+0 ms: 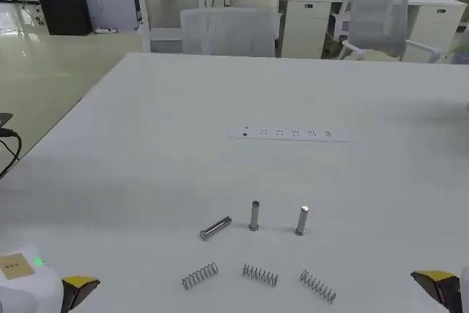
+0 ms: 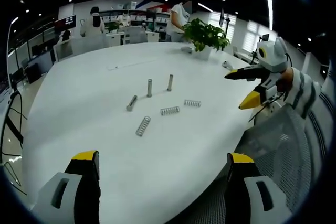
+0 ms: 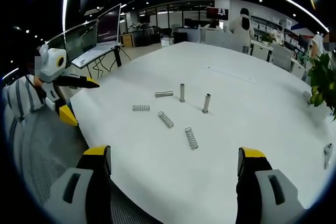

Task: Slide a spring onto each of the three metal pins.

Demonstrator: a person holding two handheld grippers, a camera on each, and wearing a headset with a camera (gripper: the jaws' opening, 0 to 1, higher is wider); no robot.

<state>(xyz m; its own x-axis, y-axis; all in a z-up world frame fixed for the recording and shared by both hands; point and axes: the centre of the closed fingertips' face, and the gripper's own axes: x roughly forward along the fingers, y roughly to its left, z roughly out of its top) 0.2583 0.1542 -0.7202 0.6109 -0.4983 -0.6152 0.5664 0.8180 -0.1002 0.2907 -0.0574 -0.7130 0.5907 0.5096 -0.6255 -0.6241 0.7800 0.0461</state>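
Nothing started: left claw (image 2: 164,157) and right claw (image 3: 176,153) wide, empty. Next, grab the spring (image 1: 199,275) nearest the fallen pin (image 1: 215,228).

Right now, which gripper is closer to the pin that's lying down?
Left. The lying pin sits ahead of the left gripper; the right gripper is on the far side of the two standing pins.
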